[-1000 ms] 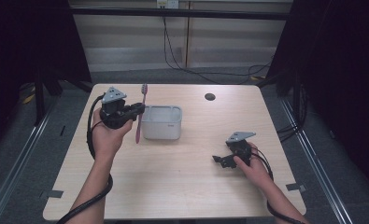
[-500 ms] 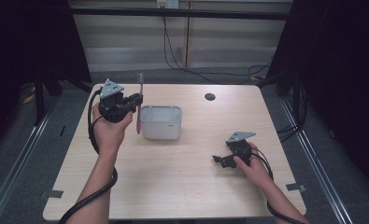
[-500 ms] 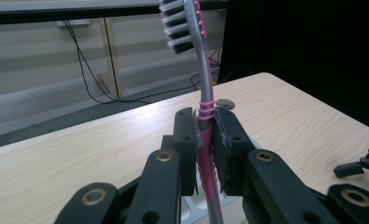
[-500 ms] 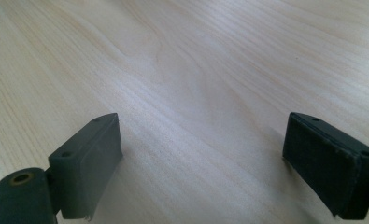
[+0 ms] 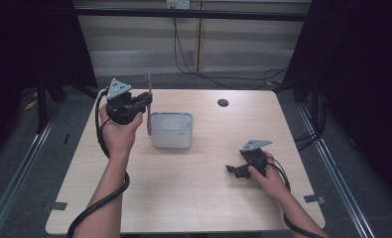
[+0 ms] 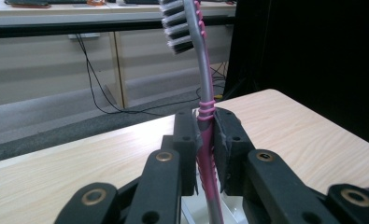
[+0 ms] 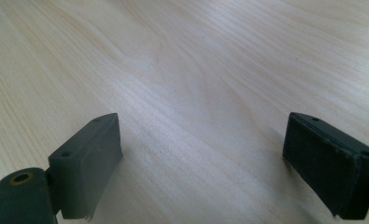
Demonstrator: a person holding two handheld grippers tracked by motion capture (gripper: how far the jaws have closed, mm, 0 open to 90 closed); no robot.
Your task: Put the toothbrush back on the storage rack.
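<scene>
A pink and grey toothbrush [image 5: 149, 101] stands upright in my left gripper [image 5: 145, 100], bristles at the top, held above the table just left of a white rectangular bin [image 5: 171, 130]. In the left gripper view the jaws are shut on the toothbrush [image 6: 204, 116] at the middle of its handle, and the white bin [image 6: 229, 211] shows just below. My right gripper [image 5: 235, 171] rests low over the front right of the table with its jaws wide apart. Bare wood lies between its fingers [image 7: 88, 158].
The wooden table [image 5: 203, 193] has a dark round hole [image 5: 223, 102] near its far edge. Cables trail from both grippers. Black curtains and metal rails flank the table, and a pale wall with hanging cables lies beyond it.
My left gripper has lifted the toothbrush and turned it upright, drifting slightly left and back from the bin. The right gripper has stayed where it was.
</scene>
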